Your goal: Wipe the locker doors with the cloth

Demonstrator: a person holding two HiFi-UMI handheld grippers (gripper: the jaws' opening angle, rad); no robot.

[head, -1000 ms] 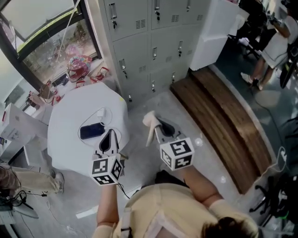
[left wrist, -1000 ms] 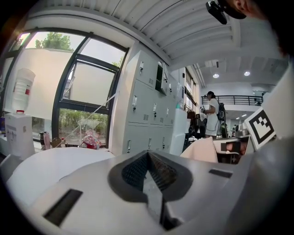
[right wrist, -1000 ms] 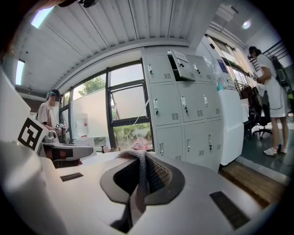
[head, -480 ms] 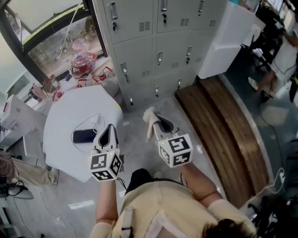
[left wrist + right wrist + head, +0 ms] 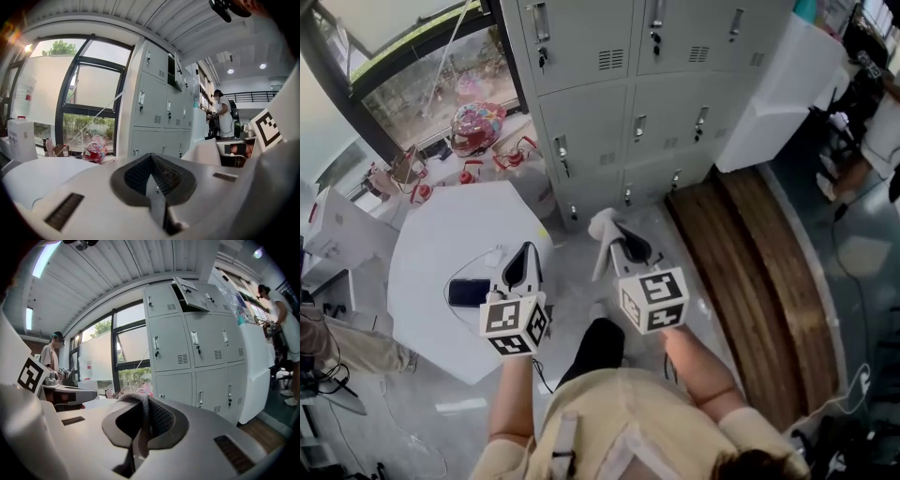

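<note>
Cloth (image 5: 142, 427) apparently pinched in right hand-held gripper (image 5: 143, 403).

Open floor (image 5: 568, 281) before lockers (image 5: 675, 103), table (image 5: 441, 244) leftward

White table (image 5: 436, 239): dark phone (image 5: 470, 292), white cable (image 5: 495, 255) on top. Grey floor (image 5: 570, 279): table, lockers (image 5: 666, 103), wooden platform (image 5: 745, 272) standing on it.

The lockers (image 5: 656, 103) at twelve o'clock are matt grey painted metal. The cloth (image 5: 142, 420) is coarse grey knit. At three o'clock, dark wooden decking (image 5: 759, 262); the floor (image 5: 574, 279) shines.
</note>
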